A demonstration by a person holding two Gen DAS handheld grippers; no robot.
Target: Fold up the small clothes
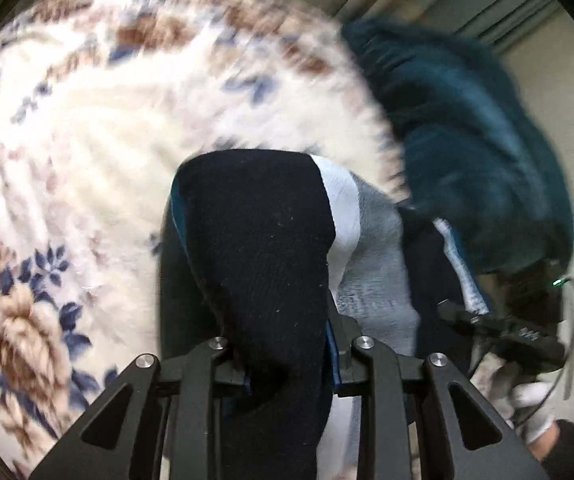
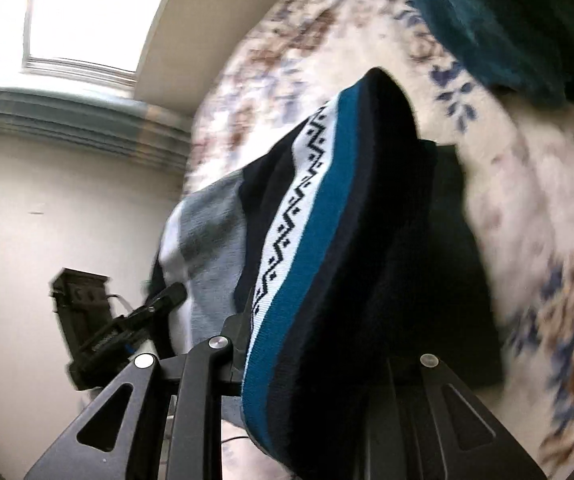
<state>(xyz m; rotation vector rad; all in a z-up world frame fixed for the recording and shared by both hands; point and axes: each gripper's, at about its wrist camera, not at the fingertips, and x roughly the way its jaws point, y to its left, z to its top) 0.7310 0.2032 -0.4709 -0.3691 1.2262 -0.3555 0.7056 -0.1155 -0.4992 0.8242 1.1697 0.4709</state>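
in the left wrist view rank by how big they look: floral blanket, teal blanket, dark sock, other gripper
1. floral blanket
2. dark sock, though it sits right at the camera, so its rank over the next is unsure
3. teal blanket
4. other gripper

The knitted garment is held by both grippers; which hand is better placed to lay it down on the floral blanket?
Probably left: left gripper points down over the floral blanket, gripping the knitted garment.
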